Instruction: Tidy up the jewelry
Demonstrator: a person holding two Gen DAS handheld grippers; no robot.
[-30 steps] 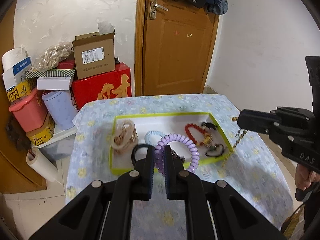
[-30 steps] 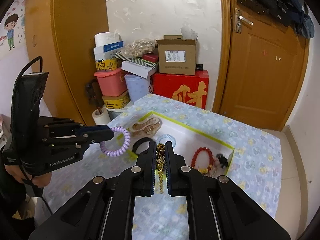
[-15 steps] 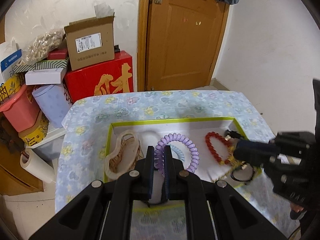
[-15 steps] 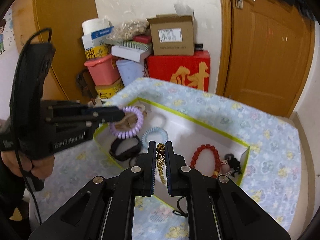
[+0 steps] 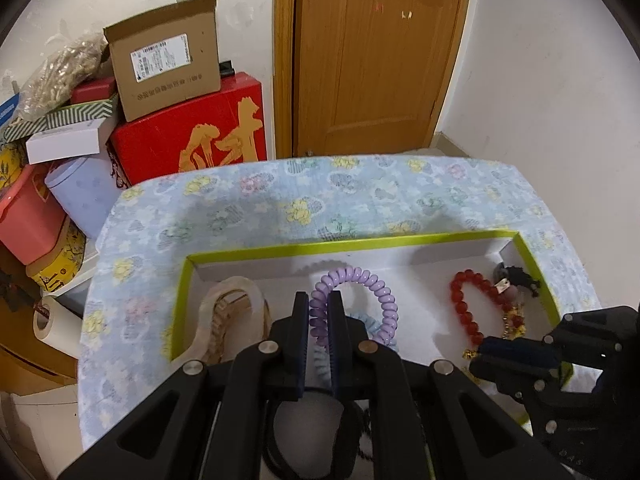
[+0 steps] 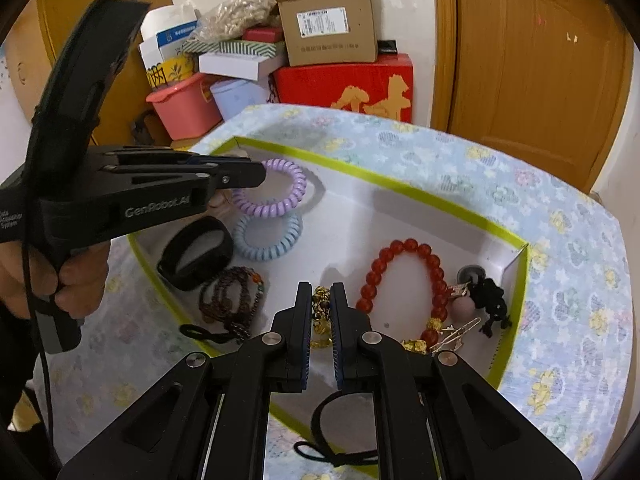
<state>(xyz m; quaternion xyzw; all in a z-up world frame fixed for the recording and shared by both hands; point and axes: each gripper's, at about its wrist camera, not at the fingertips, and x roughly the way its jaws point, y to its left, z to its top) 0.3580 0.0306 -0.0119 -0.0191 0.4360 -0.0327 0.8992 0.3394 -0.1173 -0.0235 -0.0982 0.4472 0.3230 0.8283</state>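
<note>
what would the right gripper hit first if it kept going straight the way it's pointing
Probably the white floor of the green-rimmed tray, beside the red bead bracelet. The right gripper points steeply down into it, shut on a gold chain that would likely land first. Depth is uncertain.

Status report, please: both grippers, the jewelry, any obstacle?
Left gripper shut on purple coil band, over tray. Right gripper shut on gold chain. Blue coil band lies right under the purple one.
</note>
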